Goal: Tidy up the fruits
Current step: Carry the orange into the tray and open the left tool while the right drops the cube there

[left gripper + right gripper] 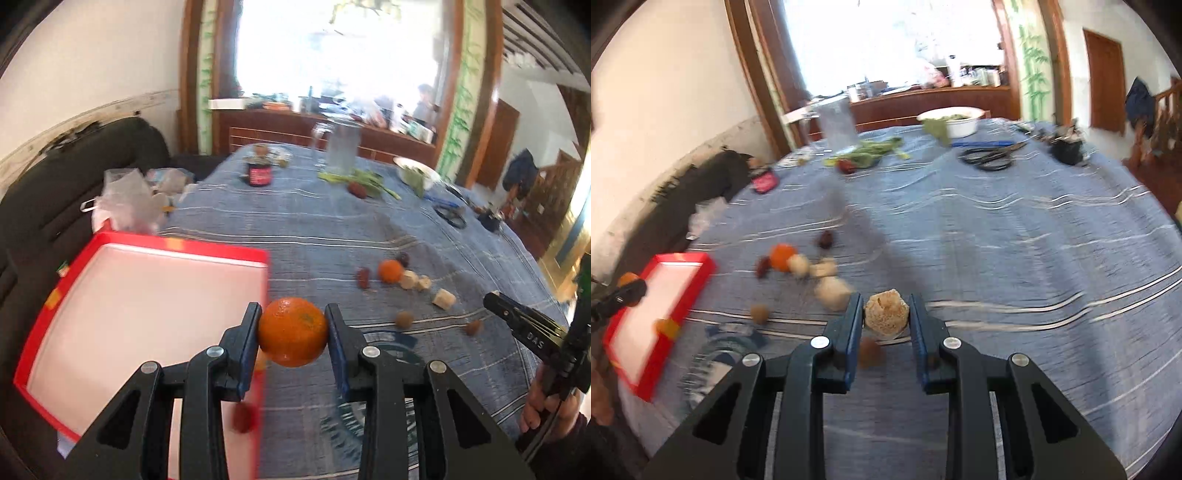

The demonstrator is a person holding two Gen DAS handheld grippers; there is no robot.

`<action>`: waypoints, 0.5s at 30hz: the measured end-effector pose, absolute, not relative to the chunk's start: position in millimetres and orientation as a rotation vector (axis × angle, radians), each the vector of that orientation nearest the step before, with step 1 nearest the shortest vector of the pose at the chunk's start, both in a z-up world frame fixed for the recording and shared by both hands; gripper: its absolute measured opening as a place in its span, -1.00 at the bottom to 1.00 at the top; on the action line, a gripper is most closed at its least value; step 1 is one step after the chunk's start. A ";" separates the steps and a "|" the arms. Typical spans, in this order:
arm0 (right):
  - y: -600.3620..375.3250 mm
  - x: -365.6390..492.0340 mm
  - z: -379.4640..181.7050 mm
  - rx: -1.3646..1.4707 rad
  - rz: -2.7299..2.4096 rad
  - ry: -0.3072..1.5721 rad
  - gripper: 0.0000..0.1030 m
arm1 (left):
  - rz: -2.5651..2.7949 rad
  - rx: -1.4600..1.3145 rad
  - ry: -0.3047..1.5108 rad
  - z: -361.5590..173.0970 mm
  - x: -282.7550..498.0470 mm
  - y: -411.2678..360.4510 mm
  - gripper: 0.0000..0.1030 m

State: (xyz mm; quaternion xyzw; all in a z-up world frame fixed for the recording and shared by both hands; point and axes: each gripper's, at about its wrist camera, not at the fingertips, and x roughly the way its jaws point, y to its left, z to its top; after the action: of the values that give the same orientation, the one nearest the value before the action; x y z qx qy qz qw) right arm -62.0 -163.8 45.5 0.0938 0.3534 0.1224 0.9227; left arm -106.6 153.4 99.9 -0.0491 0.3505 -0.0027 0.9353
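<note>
1. Orange (292, 331): clamped in left tongs (293, 325), just right of the red tray (110, 239).
2. Beige lump (886, 313): clamped in right tongs (885, 314) above the blue-clothed tabletop (1015, 236).

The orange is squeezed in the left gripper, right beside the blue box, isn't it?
Nearly. The orange is squeezed in the left gripper, but the box beside it is red with a white inside, not blue. The left wrist view shows this; blue is the tablecloth.
</note>
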 end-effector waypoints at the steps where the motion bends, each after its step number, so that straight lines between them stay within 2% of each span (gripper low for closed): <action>1: -152.6 -65.2 50.1 0.172 0.261 0.710 -0.48 | 0.017 -0.110 0.710 99.6 -110.3 163.7 -0.33; 8: -53.3 -77.0 77.9 0.037 0.426 0.687 -0.48 | 0.128 -0.152 0.706 90.1 -130.1 218.6 -0.33; 15: 59.8 -77.4 79.7 -0.032 0.627 0.714 -0.48 | 0.223 -0.163 0.737 75.7 -141.7 256.7 -0.33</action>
State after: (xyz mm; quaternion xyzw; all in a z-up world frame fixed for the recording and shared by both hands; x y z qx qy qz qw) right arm -77.4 59.8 79.7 -0.0156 0.3435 0.3016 0.8892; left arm -141.7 256.7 75.7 -0.0793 0.3590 0.1085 0.9236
